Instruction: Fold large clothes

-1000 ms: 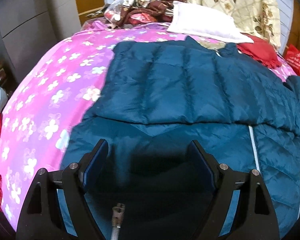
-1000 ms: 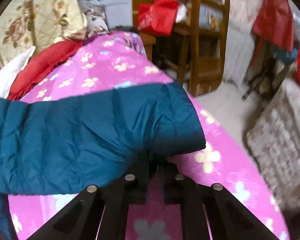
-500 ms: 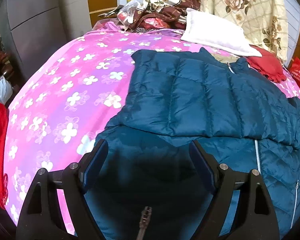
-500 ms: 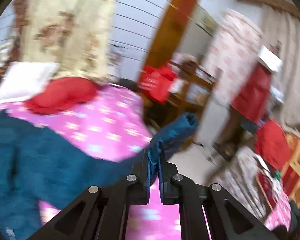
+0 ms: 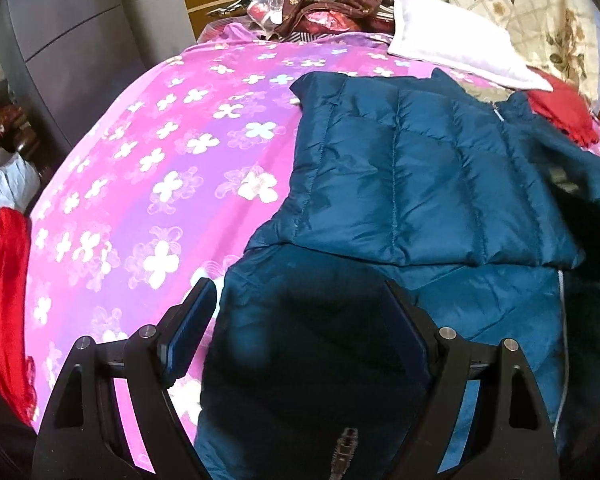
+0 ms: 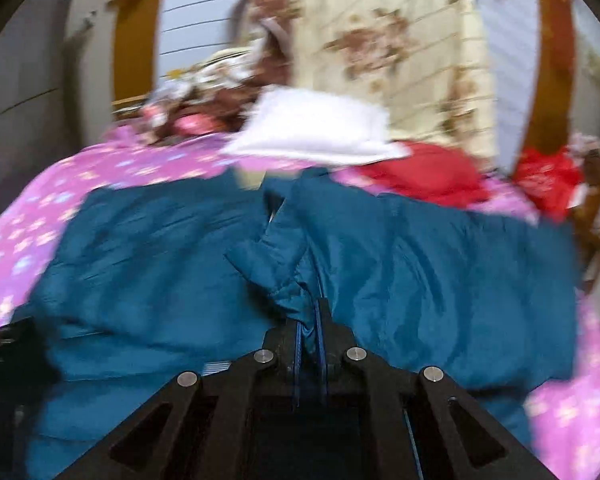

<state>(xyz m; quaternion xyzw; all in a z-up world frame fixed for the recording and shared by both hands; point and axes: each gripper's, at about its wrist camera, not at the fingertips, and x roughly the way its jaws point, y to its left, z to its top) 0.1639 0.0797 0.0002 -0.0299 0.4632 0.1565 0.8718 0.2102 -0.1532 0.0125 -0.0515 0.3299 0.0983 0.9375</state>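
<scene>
A large teal quilted down jacket [image 5: 420, 184] lies on a pink flowered bedspread [image 5: 160, 168], one sleeve folded across its chest. My left gripper [image 5: 300, 300] is open and empty, hovering over the jacket's lower left hem. My right gripper [image 6: 309, 312] is shut on the cuff of the other sleeve [image 6: 276, 264] and holds it over the jacket body [image 6: 148, 264]. That lifted sleeve also shows at the right edge of the left wrist view [image 5: 580, 176].
A white pillow [image 5: 452, 52] and red cloth [image 5: 560, 108] lie at the bed's head, with a floral quilt [image 5: 532, 8] behind. Red fabric [image 5: 4, 300] hangs off the bed's left side. A grey cabinet [image 5: 60, 40] stands left.
My right gripper has carried the sleeve cuff up from the bed's right side and swung it left over the jacket body. My left gripper has shifted left toward the jacket's hem edge.
</scene>
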